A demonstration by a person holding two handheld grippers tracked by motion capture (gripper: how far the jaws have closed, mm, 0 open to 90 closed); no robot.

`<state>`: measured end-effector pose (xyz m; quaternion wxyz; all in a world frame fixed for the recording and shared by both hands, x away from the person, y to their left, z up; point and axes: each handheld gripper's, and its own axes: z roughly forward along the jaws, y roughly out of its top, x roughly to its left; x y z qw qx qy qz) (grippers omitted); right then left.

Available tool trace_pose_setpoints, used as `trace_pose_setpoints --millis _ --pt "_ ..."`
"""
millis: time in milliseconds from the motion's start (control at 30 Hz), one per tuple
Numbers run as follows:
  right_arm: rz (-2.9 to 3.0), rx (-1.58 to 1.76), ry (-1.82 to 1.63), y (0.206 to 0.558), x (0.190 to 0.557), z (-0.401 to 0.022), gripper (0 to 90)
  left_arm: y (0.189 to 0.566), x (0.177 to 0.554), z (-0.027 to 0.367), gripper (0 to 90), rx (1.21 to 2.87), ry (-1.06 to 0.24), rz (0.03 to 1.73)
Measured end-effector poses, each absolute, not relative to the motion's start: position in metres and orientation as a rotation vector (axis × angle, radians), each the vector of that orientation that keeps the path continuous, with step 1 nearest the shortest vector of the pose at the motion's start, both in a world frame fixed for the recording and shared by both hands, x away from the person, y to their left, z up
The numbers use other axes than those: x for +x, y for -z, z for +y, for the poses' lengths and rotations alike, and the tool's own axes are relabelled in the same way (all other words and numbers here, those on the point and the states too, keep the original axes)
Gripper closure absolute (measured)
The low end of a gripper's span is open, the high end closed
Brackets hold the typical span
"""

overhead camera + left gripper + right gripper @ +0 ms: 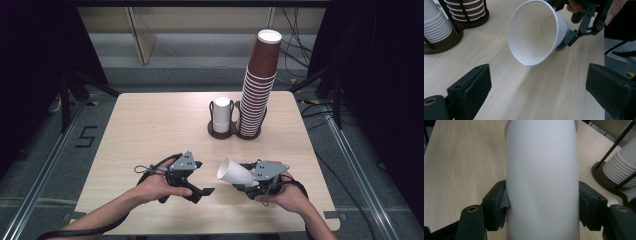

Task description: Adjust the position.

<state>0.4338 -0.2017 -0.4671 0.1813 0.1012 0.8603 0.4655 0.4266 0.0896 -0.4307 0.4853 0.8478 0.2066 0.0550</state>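
A pale wooden table (150,125) stands among dark curtains; by its far edge a holder carries white cups (222,114) and a tall brown stack (257,85). Near the front edge, the right gripper (246,181) clamps a white paper cup (233,172).

Left gripper view: the jaws of the left gripper (537,87) gape wide, empty, facing the cup's mouth; I'd close on the rim gently.

Right gripper view: both pads (499,202) press the cup wall; squeezing harder risks denting it.

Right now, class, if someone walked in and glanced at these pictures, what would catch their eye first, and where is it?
Probably the tall stack of brown cups, rising from its holder at the far edge of the table, beside a short stack of white cups. Next, the single white cup held on its side near the front, clamped in the right gripper, its open mouth facing the left gripper, whose jaws stand wide apart.
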Motion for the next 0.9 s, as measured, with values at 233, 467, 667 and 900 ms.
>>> trace_pose_setpoints --millis 233,467,667,900 --pt "2.404 0.350 -1.361 0.474 0.431 -0.199 33.8 0.433 0.432 0.081 5.9 2.012 -0.098 0.560" --pt "2.363 0.375 -1.369 0.474 0.429 -0.201 33.8 0.435 0.435 0.075 6.3 1.998 -0.086 0.595" --pt "2.317 0.394 -1.379 0.475 0.428 -0.199 33.8 0.432 0.438 0.070 6.5 1.951 -0.074 0.620" --pt "2.299 0.404 -1.388 0.478 0.428 -0.196 33.8 0.431 0.443 0.065 6.4 1.929 -0.043 0.637"
